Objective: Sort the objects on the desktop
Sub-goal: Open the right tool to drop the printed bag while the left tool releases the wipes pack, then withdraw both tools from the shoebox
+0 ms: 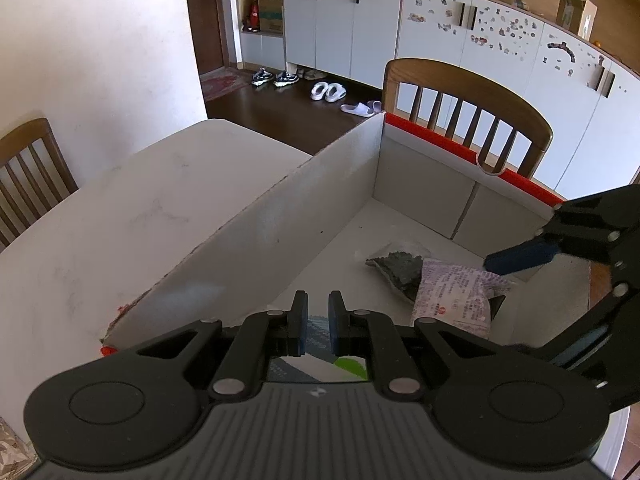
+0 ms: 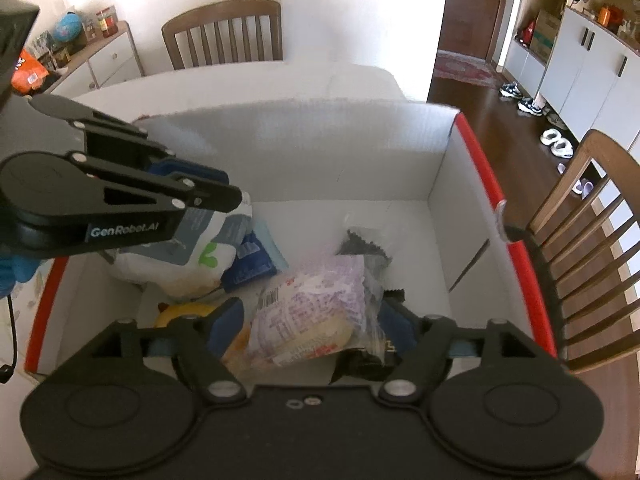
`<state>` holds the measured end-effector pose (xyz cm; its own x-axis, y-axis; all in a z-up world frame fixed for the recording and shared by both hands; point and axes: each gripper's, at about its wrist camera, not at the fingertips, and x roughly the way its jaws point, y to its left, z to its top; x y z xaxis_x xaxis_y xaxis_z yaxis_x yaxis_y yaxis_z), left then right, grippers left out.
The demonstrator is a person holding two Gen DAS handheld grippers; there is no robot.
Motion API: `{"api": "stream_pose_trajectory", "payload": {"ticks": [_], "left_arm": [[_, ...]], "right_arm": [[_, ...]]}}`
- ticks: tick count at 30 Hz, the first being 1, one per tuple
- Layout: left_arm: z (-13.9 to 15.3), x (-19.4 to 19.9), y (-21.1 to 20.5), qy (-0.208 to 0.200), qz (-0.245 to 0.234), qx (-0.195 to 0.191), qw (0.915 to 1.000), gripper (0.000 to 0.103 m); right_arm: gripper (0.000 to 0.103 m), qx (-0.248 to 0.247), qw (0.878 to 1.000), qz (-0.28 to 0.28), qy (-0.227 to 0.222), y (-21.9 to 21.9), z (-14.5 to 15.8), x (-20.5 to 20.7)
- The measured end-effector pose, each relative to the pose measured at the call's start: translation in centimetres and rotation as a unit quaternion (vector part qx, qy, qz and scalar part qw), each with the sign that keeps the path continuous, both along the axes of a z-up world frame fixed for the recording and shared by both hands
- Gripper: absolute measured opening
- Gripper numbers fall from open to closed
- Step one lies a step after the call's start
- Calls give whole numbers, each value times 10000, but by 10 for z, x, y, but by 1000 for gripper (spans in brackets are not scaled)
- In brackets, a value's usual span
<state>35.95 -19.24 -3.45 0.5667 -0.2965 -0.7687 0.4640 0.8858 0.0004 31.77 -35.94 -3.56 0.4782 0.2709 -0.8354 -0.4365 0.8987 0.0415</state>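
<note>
We see a matt white cardboard box (image 2: 304, 152), a glossy crinkled lilac plastic packet (image 2: 316, 312), and brown slatted wooden chairs (image 2: 224, 32).

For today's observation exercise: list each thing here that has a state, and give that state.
Cardboard box: open-topped, holding snacks.
Left gripper: shut on white-and-grey packet.
Right gripper: open above purple-printed packet, not gripping.
Dark packet: lying in box.

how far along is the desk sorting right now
Done: several packets, including the purple snack packet, lie in the cardboard box. In hand: the left gripper grips a white pouch over the box; the right gripper is open. Left: dropping that pouch.
</note>
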Motion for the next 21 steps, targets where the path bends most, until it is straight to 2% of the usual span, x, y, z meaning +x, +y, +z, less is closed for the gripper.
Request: {"api": "stream_pose_trajectory", "payload": {"ticks": [21], "left_arm": [[35, -33, 21, -81, -124, -304, 9994, 10]], "right_arm": [[79, 367, 9987, 1, -352, -9, 52, -38]]}}
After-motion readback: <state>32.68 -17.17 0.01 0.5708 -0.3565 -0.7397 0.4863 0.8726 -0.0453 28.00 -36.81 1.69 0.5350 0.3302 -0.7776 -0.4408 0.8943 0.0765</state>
